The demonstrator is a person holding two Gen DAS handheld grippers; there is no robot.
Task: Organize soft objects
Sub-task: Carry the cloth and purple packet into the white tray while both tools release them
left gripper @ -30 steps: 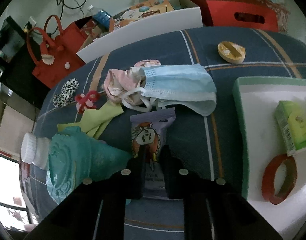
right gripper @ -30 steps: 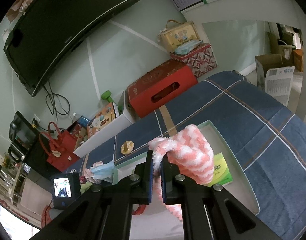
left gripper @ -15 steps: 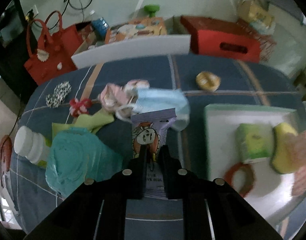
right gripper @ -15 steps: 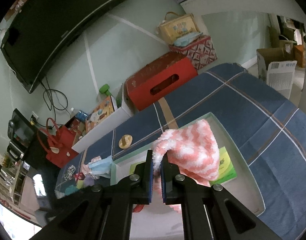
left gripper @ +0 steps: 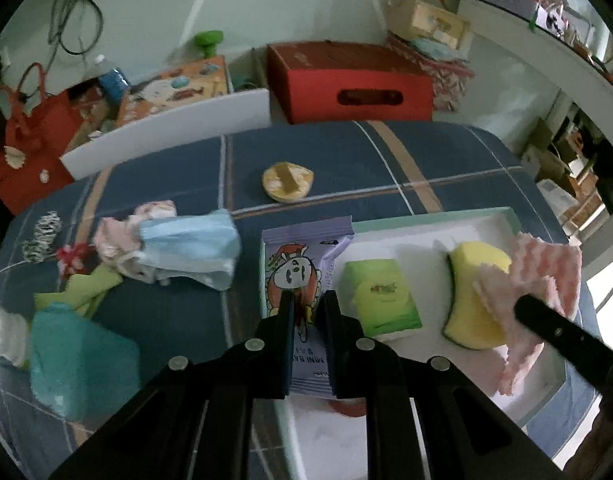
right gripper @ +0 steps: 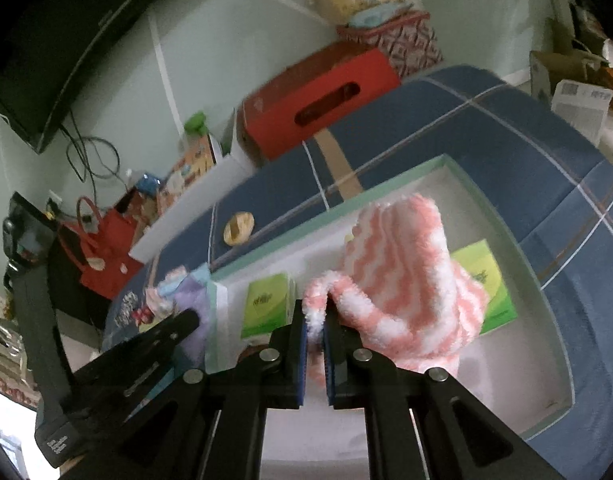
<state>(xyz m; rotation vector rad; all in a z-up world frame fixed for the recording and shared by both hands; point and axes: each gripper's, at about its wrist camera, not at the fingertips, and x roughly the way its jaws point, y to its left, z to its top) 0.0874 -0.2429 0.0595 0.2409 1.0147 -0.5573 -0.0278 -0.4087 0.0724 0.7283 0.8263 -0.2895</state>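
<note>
My left gripper is shut on a purple tissue packet with a cartoon face, held over the left edge of the white tray. My right gripper is shut on a pink-and-white fluffy cloth that drapes down into the tray. That cloth lies over a yellow sponge in the left wrist view. A green tissue pack rests in the tray. A blue face mask and pink cloth lie on the blue bedcover.
A teal bundle, a green cloth, a red hair tie and a round yellow object lie on the cover. Behind the bed stand a red box, a white board and a red bag.
The left gripper carried the purple packet to the right, from the bedcover to the tray's edge. The right gripper sank with the pink cloth into the tray.
</note>
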